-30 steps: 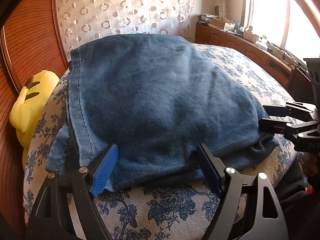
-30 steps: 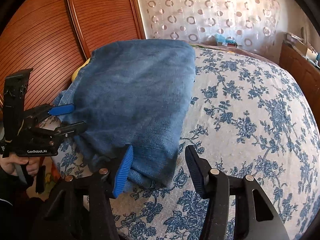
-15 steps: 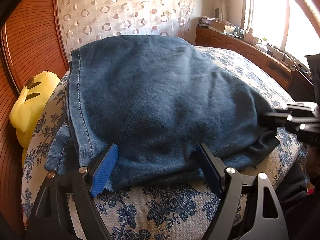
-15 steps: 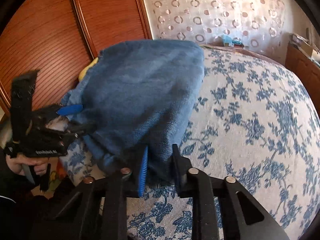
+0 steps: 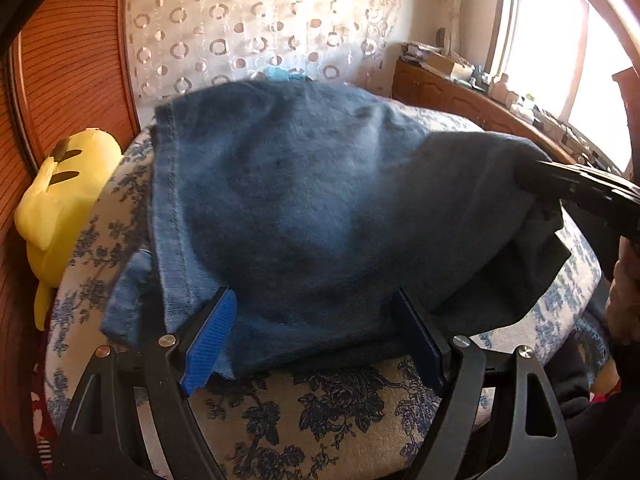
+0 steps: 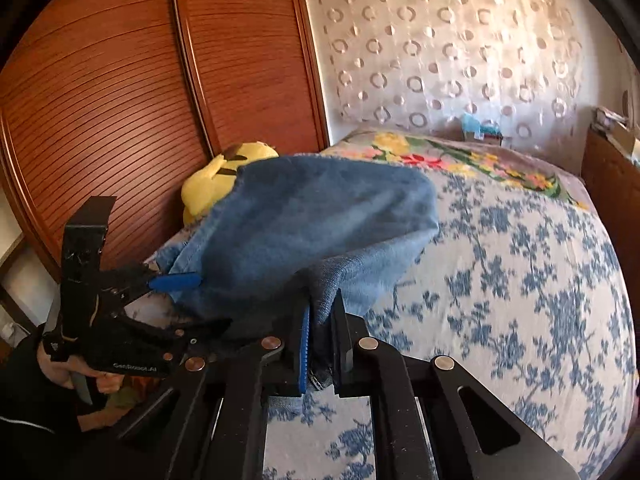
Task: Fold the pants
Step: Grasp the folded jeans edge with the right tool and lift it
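Pants (image 6: 320, 220) corner pinched in closing right gripper (image 6: 322, 344) (left gripper (image 5: 316, 340) wide)

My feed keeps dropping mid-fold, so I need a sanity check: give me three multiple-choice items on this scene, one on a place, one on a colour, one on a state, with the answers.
1. Where is the yellow plush toy?
A. On the window sill
B. Between the bed and the wooden doors
C. On top of the jeans

2. What colour are the jeans?
A. Blue
B. Black
C. Grey

3. How does the right gripper stand?
A. Wide open above bare bedspread
B. Closing on a corner of the jeans
C. Holding the plush toy

Answers:
1 B, it sits wedged at the bed's edge against the doors.
2 A, the denim is blue in both views.
3 B, the jaws are closing and denim is pinched between them, that corner lifted off the bed.
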Demonstrator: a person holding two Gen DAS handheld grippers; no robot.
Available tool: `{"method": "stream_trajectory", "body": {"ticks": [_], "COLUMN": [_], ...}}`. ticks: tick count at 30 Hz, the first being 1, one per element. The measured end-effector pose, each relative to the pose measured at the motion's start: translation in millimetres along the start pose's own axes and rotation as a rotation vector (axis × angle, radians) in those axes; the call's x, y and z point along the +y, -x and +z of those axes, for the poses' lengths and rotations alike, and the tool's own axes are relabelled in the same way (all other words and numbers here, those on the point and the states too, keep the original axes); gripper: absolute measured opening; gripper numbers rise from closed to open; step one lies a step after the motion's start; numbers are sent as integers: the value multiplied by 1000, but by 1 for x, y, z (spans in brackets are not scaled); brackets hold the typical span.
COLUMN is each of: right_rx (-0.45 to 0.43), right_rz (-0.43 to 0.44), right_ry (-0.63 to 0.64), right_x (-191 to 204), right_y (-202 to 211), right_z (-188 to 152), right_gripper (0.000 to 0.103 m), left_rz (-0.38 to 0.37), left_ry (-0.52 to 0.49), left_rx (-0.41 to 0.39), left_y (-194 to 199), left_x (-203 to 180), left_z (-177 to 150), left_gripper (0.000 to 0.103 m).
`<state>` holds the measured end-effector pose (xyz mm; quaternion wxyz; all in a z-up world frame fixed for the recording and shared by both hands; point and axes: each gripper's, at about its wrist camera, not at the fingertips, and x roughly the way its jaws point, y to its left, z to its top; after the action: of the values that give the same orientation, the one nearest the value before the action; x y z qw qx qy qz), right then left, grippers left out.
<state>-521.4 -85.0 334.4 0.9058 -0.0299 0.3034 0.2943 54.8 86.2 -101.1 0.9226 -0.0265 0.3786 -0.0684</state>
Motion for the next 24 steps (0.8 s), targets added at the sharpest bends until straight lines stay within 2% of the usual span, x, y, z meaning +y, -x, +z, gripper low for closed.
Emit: {"method": "stream_trajectory", "body": {"ticks": [12, 24], "right_rx": [-57, -92], "right_rz": [33, 138], "right_ry": [88, 197], "right_x": [18, 60], "right_y": [-17, -54], "right_z": [31, 61], "right_gripper": [7, 7], "left_rz": [71, 146], "left_ry": [32, 106], "left_rx": [-78, -108], "left_y": [36, 56], "left_x": [20, 57], "left_z": [4, -2], "left_gripper": [81, 81]}}
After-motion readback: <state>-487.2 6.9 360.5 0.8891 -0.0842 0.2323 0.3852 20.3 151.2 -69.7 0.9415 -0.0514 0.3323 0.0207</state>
